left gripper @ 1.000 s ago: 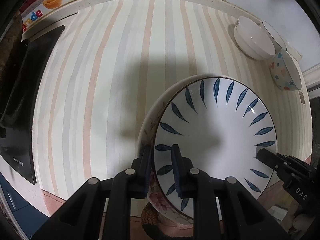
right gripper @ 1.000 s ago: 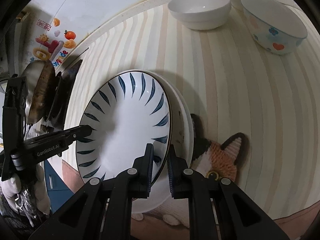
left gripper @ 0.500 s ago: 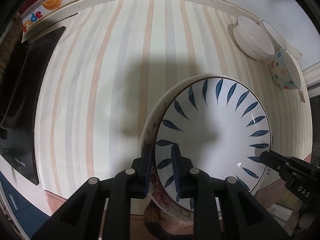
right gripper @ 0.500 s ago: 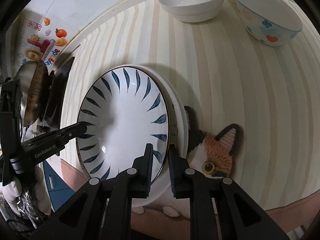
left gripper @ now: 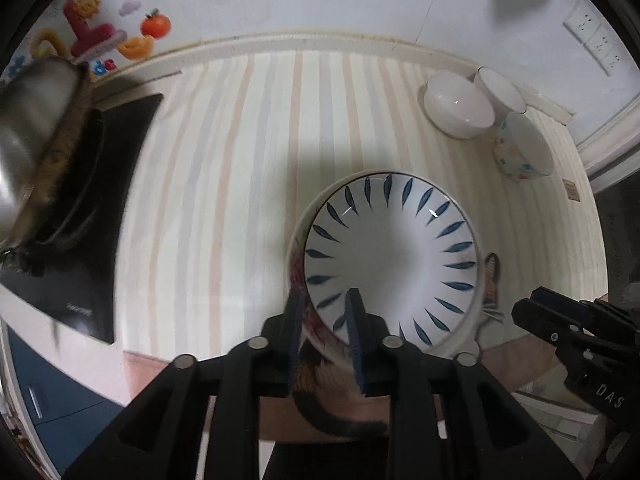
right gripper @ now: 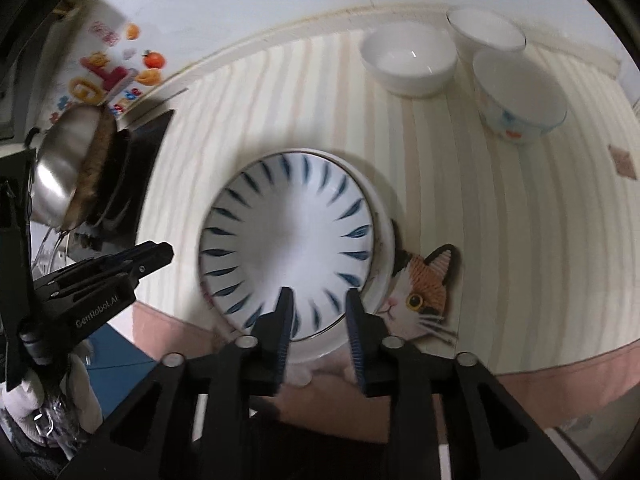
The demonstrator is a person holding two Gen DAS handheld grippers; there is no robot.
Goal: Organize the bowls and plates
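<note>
- Blue-leaf plate (left gripper: 392,264) lying centre-frame on the striped worktop (left gripper: 224,184), nested in a larger floral plate (left gripper: 297,276) whose rim peeps out at left; the pair partly covering a cat-face mat (right gripper: 424,288).
- Left gripper (left gripper: 325,332) low in its own frame, fingers parted a moderate way on either side of the near-left rims — straddling them, not pinching, by the look of it.
- Right gripper (right gripper: 318,320) likewise parted over the near rim of the blue-leaf plate, gripping nothing; a gap visible at each pad.
- Glazed ceramic: stiff, fairly heavy, slick, liable to chip or shatter if dropped (two stacked plates heavier again).
- Best hold judged to be at the raised rim, one finger above and one below, squeezed firmly — glaze gives little friction — and kept level.
- Three bowls grouped at upper right: plain white bowl (right gripper: 408,60), second white bowl (right gripper: 486,34), patterned bowl (right gripper: 520,96), lighter and deeper, also to be taken at the rim.
</note>
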